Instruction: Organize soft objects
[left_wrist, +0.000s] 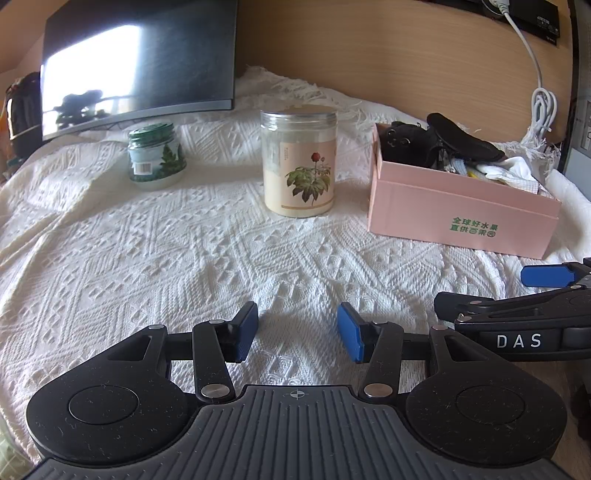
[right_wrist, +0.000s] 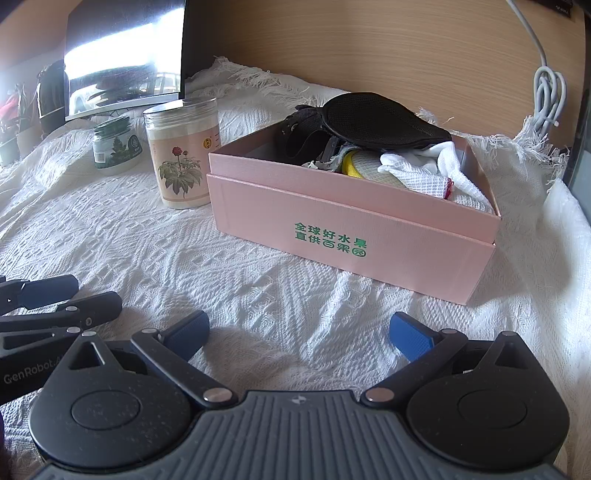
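Note:
A pink cardboard box (right_wrist: 332, 218) with green lettering sits on the white woven cloth (left_wrist: 166, 251). It holds soft items: a black mesh pad (right_wrist: 376, 120), a black plush toy (left_wrist: 402, 142), a white cloth (right_wrist: 432, 173) and a yellow-edged piece (right_wrist: 354, 166). The box also shows in the left wrist view (left_wrist: 461, 218) at the right. My left gripper (left_wrist: 298, 332) is open and empty, low over the cloth. My right gripper (right_wrist: 299, 332) is open wide and empty, in front of the box. Each gripper shows at the edge of the other's view.
A tall clear jar with a flower label (left_wrist: 298, 162) and a small green-lidded jar (left_wrist: 156, 155) stand left of the box. A dark monitor (left_wrist: 136, 62) stands at the back left. A wooden wall (left_wrist: 406, 59) and a white cable (left_wrist: 543, 107) are behind.

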